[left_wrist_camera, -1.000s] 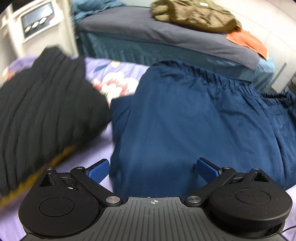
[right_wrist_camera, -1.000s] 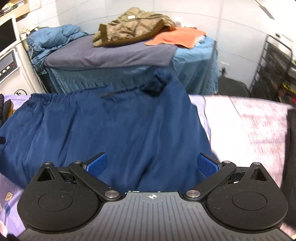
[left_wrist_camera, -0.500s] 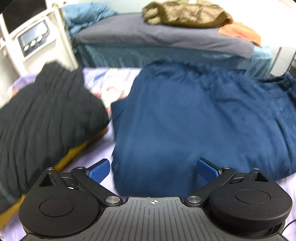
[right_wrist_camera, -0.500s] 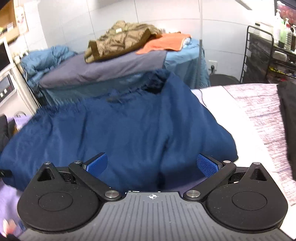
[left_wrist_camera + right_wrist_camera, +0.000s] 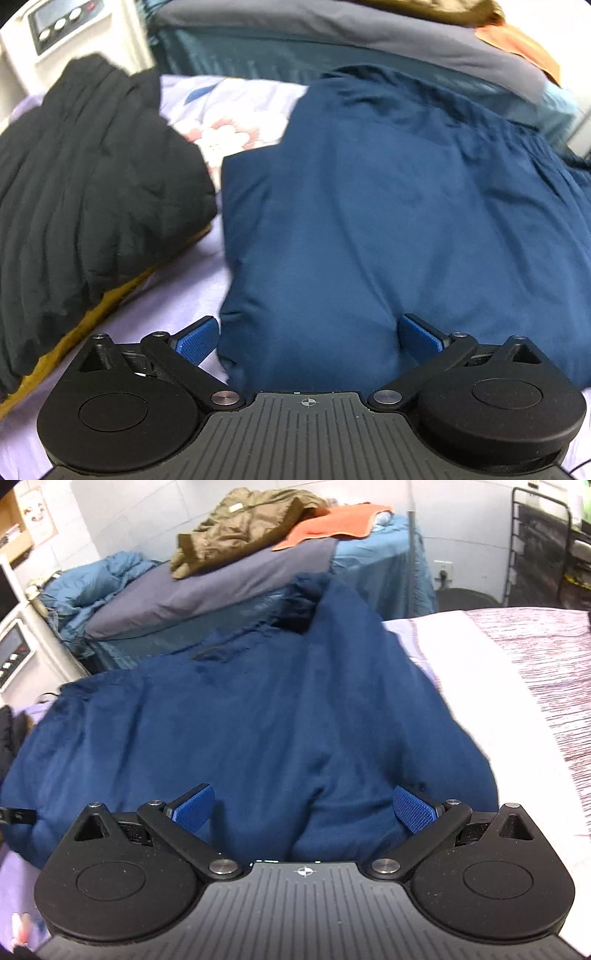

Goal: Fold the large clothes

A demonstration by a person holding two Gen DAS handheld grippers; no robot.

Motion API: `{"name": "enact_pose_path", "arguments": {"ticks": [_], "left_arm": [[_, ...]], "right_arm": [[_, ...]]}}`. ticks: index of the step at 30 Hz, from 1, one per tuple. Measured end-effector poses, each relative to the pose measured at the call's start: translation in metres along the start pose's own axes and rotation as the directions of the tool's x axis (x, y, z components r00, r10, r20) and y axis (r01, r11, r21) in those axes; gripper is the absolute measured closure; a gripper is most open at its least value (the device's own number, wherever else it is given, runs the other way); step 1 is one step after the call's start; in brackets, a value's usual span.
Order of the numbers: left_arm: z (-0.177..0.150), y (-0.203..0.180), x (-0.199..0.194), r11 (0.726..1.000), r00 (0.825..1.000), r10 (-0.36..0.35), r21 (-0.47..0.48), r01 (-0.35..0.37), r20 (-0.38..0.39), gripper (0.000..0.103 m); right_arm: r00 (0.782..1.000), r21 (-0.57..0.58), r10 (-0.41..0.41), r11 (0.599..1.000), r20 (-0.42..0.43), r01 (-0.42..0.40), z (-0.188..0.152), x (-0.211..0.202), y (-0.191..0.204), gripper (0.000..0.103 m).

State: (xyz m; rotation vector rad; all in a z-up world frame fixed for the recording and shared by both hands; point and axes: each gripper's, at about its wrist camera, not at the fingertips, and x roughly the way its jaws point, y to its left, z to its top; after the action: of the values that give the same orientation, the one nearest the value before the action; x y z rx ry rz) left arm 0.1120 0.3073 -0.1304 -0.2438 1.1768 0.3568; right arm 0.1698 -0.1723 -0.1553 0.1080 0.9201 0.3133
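A large navy blue garment (image 5: 388, 206) lies folded over on the lilac floral bedsheet (image 5: 177, 295), its near edge bunched between the fingers of my left gripper (image 5: 308, 338), which stands open. From the right wrist the same navy garment (image 5: 258, 716) fills the middle, with a gathered elastic band along its far side. My right gripper (image 5: 303, 808) is open too, its blue pads (image 5: 412, 808) resting at the garment's near right corner without clamping it.
A folded black garment (image 5: 85, 192) on a mustard-yellow piece lies left of the blue one. Behind stands another bed with a grey sheet (image 5: 207, 594), an olive jacket (image 5: 243, 528) and an orange cloth (image 5: 332, 524). A pink-striped cover (image 5: 535, 672) lies right; a white machine (image 5: 70, 29) far left.
Both grippers have dropped closer to the near edge of the blue garment and tilted; the fabric now bulges between the left fingers. Both stayed open.
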Motion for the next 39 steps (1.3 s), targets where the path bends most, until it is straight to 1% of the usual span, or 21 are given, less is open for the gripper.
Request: {"name": "enact_pose_path", "arguments": {"ticks": [2,4,8,13,15,19,23,25,29,34,37,39], "left_arm": [[0.003,0.007,0.004,1.0,1.0,-0.011,-0.028,0.011,-0.013,0.0],[0.003,0.009,0.006,0.999,1.0,-0.02,-0.03,0.019,-0.019,0.0],[0.005,0.008,0.003,1.0,1.0,-0.012,0.001,0.012,-0.007,0.0],[-0.001,0.013,-0.016,1.0,1.0,-0.024,-0.011,0.024,0.02,0.0],[-0.005,0.02,-0.027,0.999,0.998,-0.04,-0.025,0.041,0.041,0.0],[-0.017,0.037,-0.048,0.991,0.995,-0.08,-0.101,0.085,0.055,0.0],[-0.033,0.056,-0.056,0.968,0.991,-0.13,-0.213,0.135,0.037,0.0],[-0.041,0.061,-0.055,0.956,0.987,-0.157,-0.248,0.158,0.021,0.0],[-0.055,0.062,-0.047,0.946,0.983,-0.185,-0.271,0.178,-0.001,0.0],[-0.066,0.055,-0.04,0.936,0.973,-0.23,-0.279,0.216,-0.017,0.0],[-0.071,0.052,-0.032,0.921,0.965,-0.261,-0.305,0.241,-0.027,0.0],[-0.074,0.053,-0.028,0.906,0.958,-0.285,-0.333,0.26,-0.026,0.0]], "right_arm": [[1.0,0.062,-0.022,0.998,-0.013,0.022,0.002,0.008,-0.01,0.001],[1.0,0.123,-0.008,0.992,-0.026,0.011,0.003,0.014,-0.017,0.001],[0.998,0.08,-0.049,0.995,-0.042,0.052,0.005,0.014,-0.007,0.0],[0.999,0.172,-0.041,0.984,0.012,0.038,0.002,-0.01,-0.01,0.001],[0.999,0.215,-0.033,0.976,0.03,0.026,0.002,-0.019,-0.014,0.001],[0.999,0.289,-0.018,0.957,0.05,0.003,-0.008,-0.04,-0.025,0.0],[1.0,0.369,-0.006,0.929,0.028,-0.005,-0.023,-0.049,-0.036,0.0],[1.0,0.405,-0.008,0.914,-0.003,0.009,-0.034,-0.049,-0.042,0.001],[0.999,0.479,0.019,0.878,-0.039,0.002,-0.054,-0.05,-0.052,0.0],[0.994,0.58,0.104,0.813,-0.04,-0.062,-0.075,-0.049,-0.062,0.0],[0.99,0.613,0.13,0.787,-0.047,-0.074,-0.081,-0.045,-0.065,0.0],[0.988,0.624,0.146,0.777,-0.048,-0.084,-0.084,-0.043,-0.068,0.0]]}}
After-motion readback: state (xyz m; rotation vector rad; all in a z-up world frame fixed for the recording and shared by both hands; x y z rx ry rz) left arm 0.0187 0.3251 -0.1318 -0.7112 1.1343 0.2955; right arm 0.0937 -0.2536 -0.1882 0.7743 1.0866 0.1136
